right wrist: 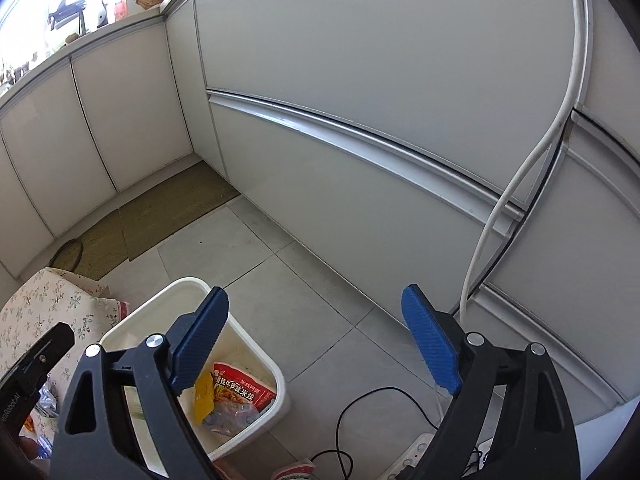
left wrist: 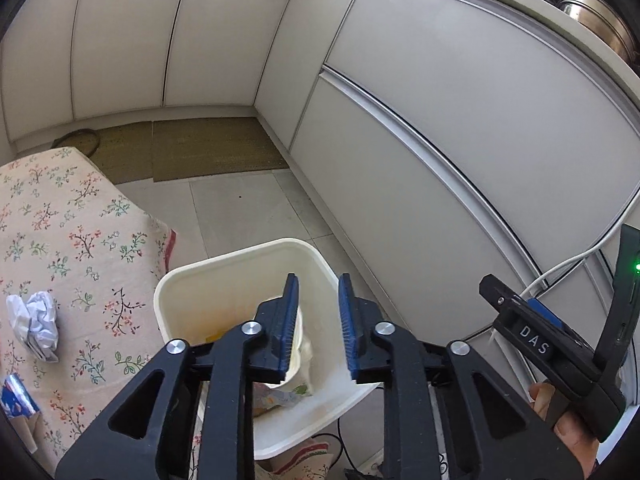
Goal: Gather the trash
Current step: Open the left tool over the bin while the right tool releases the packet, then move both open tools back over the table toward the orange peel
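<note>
My left gripper [left wrist: 319,280] hangs over the white trash bin [left wrist: 224,260], its jaws a small way apart. A cream paper cup [left wrist: 305,354] lies tilted inside the bin just behind the left pad, and the right pad stands clear of it. In the right wrist view my right gripper [right wrist: 315,291] is wide open with nothing between its fingers, over the floor tiles just right of the bin [right wrist: 176,292]. A red food packet [right wrist: 240,390] and a yellow wrapper [right wrist: 204,398] lie in the bin. Crumpled white paper [left wrist: 34,320] and a blue and silver wrapper [left wrist: 16,396] lie on the floral tablecloth [left wrist: 80,240].
White cabinet fronts [right wrist: 360,80] run close along the right and the back. Woven mats [left wrist: 212,148] lie on the tiled floor ahead. A white cable [right wrist: 516,184] hangs down the cabinet, with a power strip [right wrist: 416,456] and a black cord [right wrist: 352,404] on the floor. A steel pot [left wrist: 592,12] sits on the counter.
</note>
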The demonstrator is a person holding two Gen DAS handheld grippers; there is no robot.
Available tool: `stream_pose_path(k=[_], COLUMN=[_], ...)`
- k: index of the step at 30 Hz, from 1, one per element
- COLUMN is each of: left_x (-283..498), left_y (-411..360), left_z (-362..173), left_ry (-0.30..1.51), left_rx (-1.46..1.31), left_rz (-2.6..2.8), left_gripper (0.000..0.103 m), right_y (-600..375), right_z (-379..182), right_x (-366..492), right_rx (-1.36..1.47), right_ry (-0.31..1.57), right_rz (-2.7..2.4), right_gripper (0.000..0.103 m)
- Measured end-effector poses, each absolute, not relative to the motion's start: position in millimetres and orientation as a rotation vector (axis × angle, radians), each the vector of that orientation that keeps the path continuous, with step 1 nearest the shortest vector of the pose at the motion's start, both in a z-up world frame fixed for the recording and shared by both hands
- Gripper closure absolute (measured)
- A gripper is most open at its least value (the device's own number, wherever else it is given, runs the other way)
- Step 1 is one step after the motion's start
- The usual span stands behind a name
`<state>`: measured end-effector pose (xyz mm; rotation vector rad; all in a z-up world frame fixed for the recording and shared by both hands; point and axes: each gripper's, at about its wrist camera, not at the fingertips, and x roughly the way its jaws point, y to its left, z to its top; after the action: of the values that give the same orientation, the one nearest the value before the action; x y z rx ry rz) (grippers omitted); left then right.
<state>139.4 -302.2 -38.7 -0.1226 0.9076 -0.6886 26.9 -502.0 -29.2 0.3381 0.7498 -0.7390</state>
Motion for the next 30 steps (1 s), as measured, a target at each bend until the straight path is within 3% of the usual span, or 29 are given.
stream_pose_path(k=[1, 5, 8, 15, 30], left_x=[140, 136, 132, 134, 148], left_y=[-302, -294, -285, -259, -152], left_z=[-40, -33, -25, -24, -40], left_ry=[0.91, 0.872, 0.836, 0.854, 0.936], left_rx=[-0.124, -0.097, -0.074, -0.053, -0.076], left_rz=[-0.68, -0.602, -0.547, -0.451, -0.229], left_gripper=[0.073, 0.038, 0.028, 0.017, 0.016], right_y=[-502, -487, -473, -434, -348], right_z=[-28, -21, -15, -10, -36], right_x=[29, 31, 33, 45, 98], right_rx=[0.338, 0.312, 0.281, 0.188, 0.071], right_ry=[0.749, 0.727, 0.7, 0.69, 0.842], right_rz=[-0.735, -0.713, -0.692, -0.639, -0.464], right_gripper=[0.017, 0.016, 0.012, 0.007, 0.007])
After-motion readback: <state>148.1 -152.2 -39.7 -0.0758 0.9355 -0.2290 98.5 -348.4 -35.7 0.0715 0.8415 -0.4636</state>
